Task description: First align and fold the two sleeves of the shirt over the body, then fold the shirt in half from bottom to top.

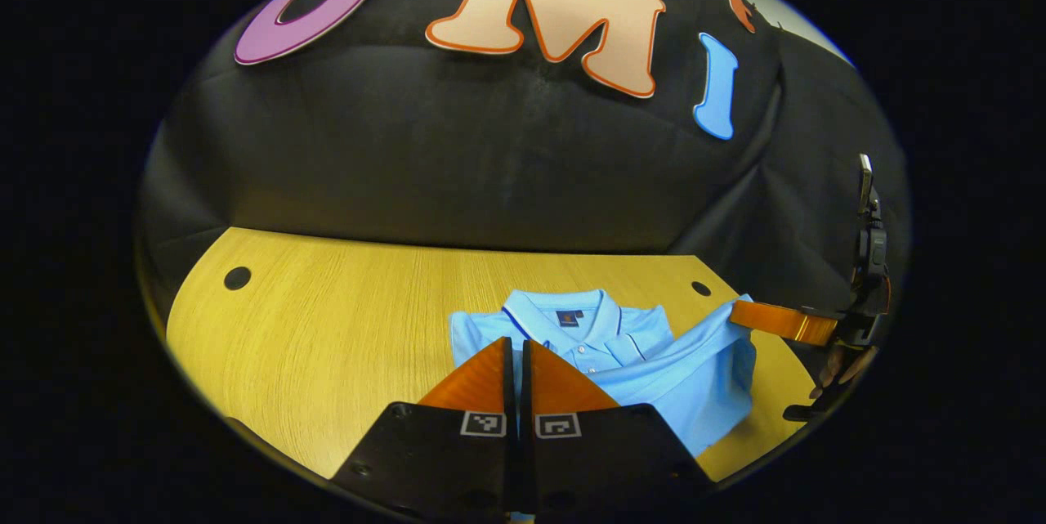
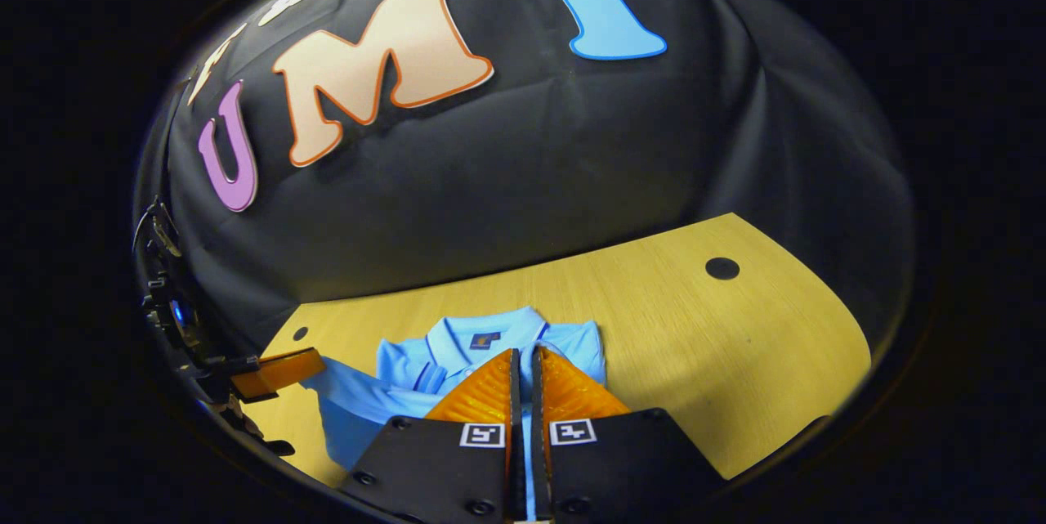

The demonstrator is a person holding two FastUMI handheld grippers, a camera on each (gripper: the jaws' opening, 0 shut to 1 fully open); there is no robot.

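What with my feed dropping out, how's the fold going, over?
Left gripper shut on shirt; right gripper too. Edges lifted, collar flat on table. Nothing in the way.

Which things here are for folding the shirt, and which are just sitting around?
For the job: blue shirt, left gripper, right gripper.

Just there: wooden table, round holes in the table, black cloth wall.

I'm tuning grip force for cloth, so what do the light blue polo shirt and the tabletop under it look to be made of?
The light blue polo shirt looks like a soft matte knit, probably cotton or a blend: it drapes and creases, with a ribbed collar and buttons. The yellow wood-grain tabletop looks like smooth laminate or veneer, with fine straight grain and a faint sheen; which one is unclear.
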